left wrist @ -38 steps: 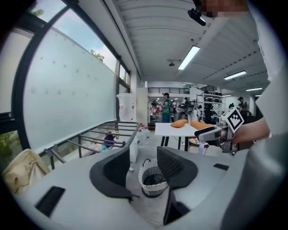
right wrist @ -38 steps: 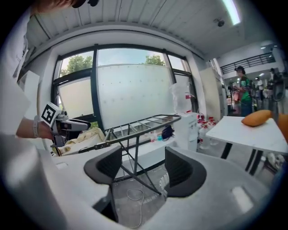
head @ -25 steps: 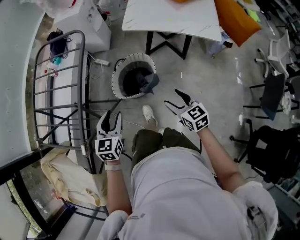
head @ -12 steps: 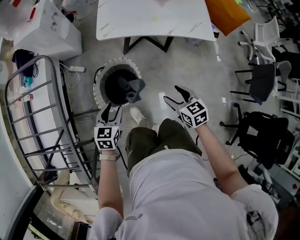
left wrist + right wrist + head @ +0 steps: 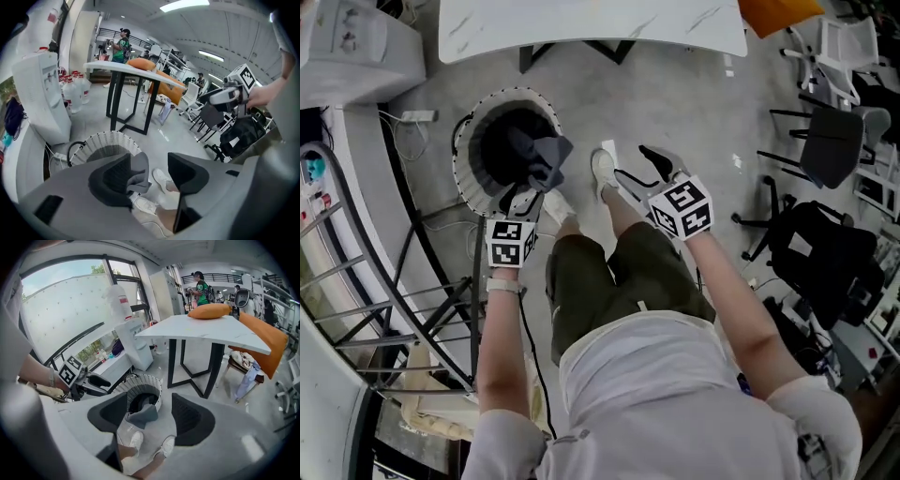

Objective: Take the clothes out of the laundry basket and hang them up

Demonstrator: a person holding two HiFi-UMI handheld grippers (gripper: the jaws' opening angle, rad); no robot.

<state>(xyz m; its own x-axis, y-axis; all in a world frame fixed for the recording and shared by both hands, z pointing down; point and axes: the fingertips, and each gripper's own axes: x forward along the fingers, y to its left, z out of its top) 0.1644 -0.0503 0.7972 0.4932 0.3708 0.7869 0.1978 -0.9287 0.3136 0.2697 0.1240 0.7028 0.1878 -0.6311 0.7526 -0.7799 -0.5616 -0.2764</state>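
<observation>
While both arms angle downward, left tongs point(image 5: 530, 200) hang at the single laundry basket's point(image 5: 469, 178) rim, jaws just opened wider, nothing held between them. Right tongs point(image 5: 639, 167) near the basket: released, empty. One grey garment point(image 5: 539, 155) drapes over the basket's rim.

no legible text, labels, brands or numbers anywhere; only square black-and-white marker patterns on each tool's cube.

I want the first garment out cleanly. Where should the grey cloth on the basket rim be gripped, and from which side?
Probably the bunched fold of the grey cloth where it drapes over the laundry basket rim, coming down from the side of the white shoe: that fold hangs outermost.
</observation>
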